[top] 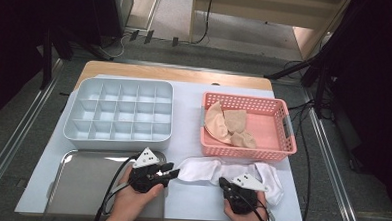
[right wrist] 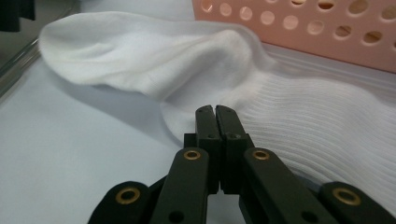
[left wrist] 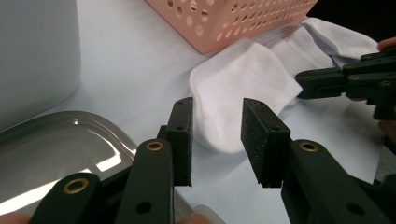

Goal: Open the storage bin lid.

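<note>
Right gripper [right wrist: 215, 112]: at the bottom middle of the right gripper view, its 2 jaws are pressed together. The tips sit at the edge of the white sock [right wrist: 187, 65]. I cannot tell if any cloth is caught between them.
Left gripper [left wrist: 217, 135]: its jaws are spread apart, with the toe end of the white sock just past them and nothing pinched.
White sock: it lies flat along the bottom of the high view, in front of the pink basket [top: 282, 144].
What could go wrong: I think the shut right gripper may have only a tiny bit of cloth or none, so the sock could slip off when pulled. The left gripper could close on air and miss the toe.
Surface: a table [top: 195, 75] with a pale sheet on top.
Around it: a grey tray with 15 boxes [top: 118, 132] at the upper left, a shiny metal tray [top: 80, 185] at the lower left, and tan cloths [top: 228, 124] in the basket.
Room: dark floor, cables and metal rails at both sides.
</note>
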{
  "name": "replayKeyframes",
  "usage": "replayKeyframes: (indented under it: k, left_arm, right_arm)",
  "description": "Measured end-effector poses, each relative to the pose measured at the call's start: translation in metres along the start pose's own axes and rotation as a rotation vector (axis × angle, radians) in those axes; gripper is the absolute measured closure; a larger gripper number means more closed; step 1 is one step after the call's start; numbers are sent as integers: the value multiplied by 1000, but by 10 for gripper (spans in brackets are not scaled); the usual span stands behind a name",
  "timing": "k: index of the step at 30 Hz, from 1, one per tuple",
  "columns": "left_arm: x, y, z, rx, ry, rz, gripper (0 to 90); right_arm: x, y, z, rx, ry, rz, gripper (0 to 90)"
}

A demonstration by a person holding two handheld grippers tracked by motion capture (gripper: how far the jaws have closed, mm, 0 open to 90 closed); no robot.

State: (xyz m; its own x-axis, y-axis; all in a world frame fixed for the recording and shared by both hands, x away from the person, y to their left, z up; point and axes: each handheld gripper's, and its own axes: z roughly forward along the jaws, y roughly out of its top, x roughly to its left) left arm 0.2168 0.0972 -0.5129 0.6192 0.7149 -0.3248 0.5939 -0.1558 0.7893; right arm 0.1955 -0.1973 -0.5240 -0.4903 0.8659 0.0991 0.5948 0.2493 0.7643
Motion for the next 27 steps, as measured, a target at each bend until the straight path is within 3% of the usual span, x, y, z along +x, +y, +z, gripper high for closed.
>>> replayKeyframes:
  k: [2,4,6,9,12,14,16,18,22,25,27]
  left_arm:
    - [0,0,0,2,6,1,653]
    - [1,-1,1,2,17,2,648]
    - [2,-1,3,8,27,1,641]
    - [3,0,2,2,33,-12,631]
    - [5,1,0,-12,40,-21,627]
    - [6,1,-1,-14,41,-20,627]
    - [5,0,0,-9,37,-17,624]
    - [4,0,0,-6,36,-12,623]
    - [6,0,0,-11,40,-14,623]
    - [7,0,-1,-5,39,-17,624]
    - [7,-1,-1,-5,38,-18,624]
  right_arm:
    - [-3,-2,-10,-5,22,4,892]
    - [-9,-4,-21,-35,-40,27,812]
    - [-18,-6,-33,-83,-66,89,771]
    - [-32,-9,-49,-161,-177,138,716]
    - [-48,-10,-61,-236,-304,174,588]
    - [-59,-11,-60,-221,-352,193,499]
    - [-69,-15,-52,-163,-349,226,489]
    - [-73,-17,-44,-123,-351,212,482]
    - [-78,-19,-37,-114,-385,221,511]
    - [-84,-21,-29,-68,-444,180,517]
    - [-85,-21,-28,-61,-461,167,628]
